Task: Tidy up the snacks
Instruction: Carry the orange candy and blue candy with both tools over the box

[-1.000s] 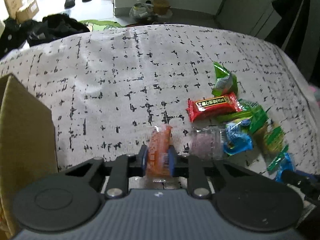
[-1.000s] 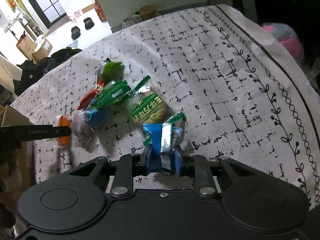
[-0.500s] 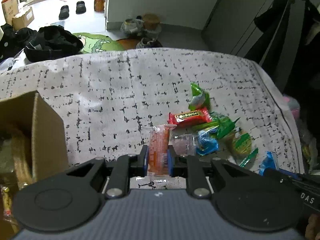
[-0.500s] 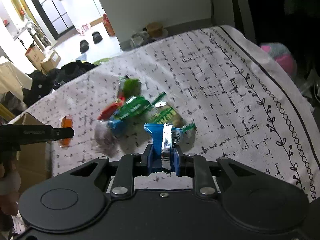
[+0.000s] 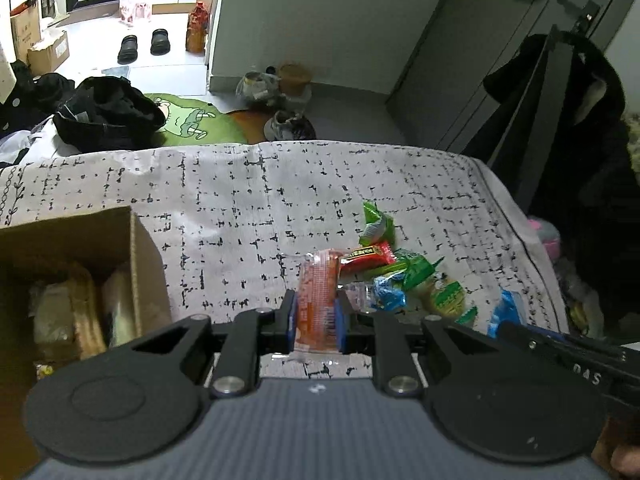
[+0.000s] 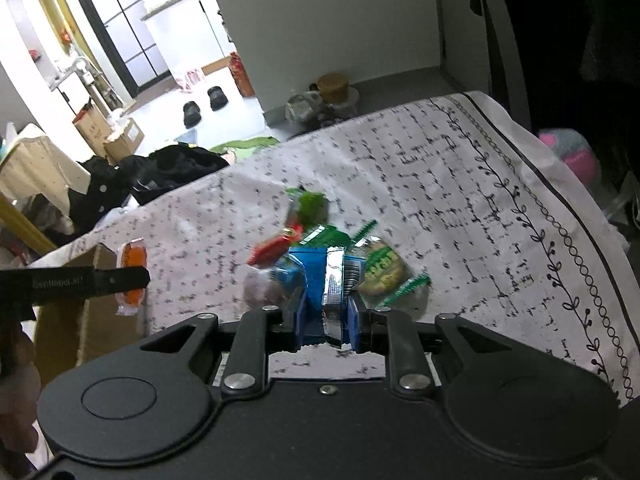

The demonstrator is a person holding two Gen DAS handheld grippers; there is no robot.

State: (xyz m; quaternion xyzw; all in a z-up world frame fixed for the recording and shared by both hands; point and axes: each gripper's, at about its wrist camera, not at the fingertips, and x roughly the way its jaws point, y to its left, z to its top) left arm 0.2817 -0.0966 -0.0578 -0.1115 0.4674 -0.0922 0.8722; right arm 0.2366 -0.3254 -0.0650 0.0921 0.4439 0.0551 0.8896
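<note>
Both grippers have risen above the snack pile point(image 5: 400, 280).
Left gripper point(image 5: 316, 312) pinches an orange packet point(image 5: 318, 292); right gripper point(image 6: 326, 316) pinches a blue packet point(image 6: 328, 280).

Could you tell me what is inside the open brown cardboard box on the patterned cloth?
The open brown cardboard box holds several pale, clear-wrapped packets standing side by side. Their contents are too dim to identify, and the box walls hide anything lower down.

2 wrist views | angled down, close | shared: snack pile point(image 5: 400, 276)
</note>
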